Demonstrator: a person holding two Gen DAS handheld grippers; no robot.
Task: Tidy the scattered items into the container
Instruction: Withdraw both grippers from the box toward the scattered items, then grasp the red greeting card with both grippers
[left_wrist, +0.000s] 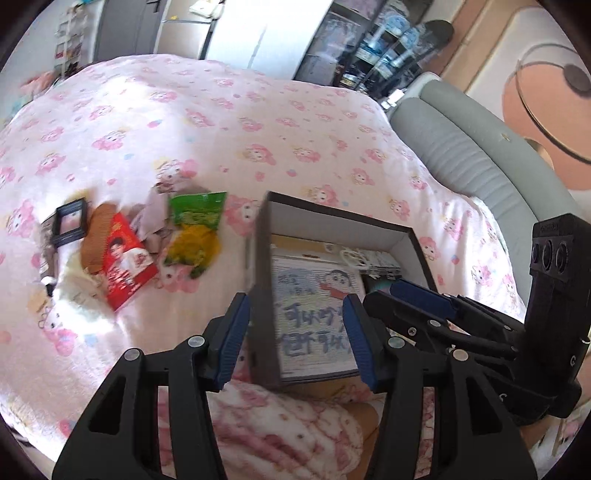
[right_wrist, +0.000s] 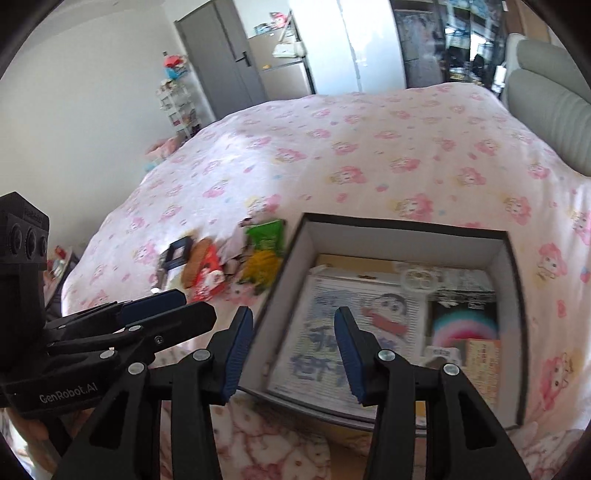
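A dark open box with white inner walls sits on the bed and holds a cartoon notebook and small packets. Left of it lies a heap: a red packet, a green and yellow snack bag, a brown comb and a black frame. My left gripper is open and empty over the box's near left corner. My right gripper is open and empty over the box's near edge.
The bed has a pink cartoon-print sheet. A grey padded headboard stands at the right. Grey cabinets and shelves stand beyond the bed's far end.
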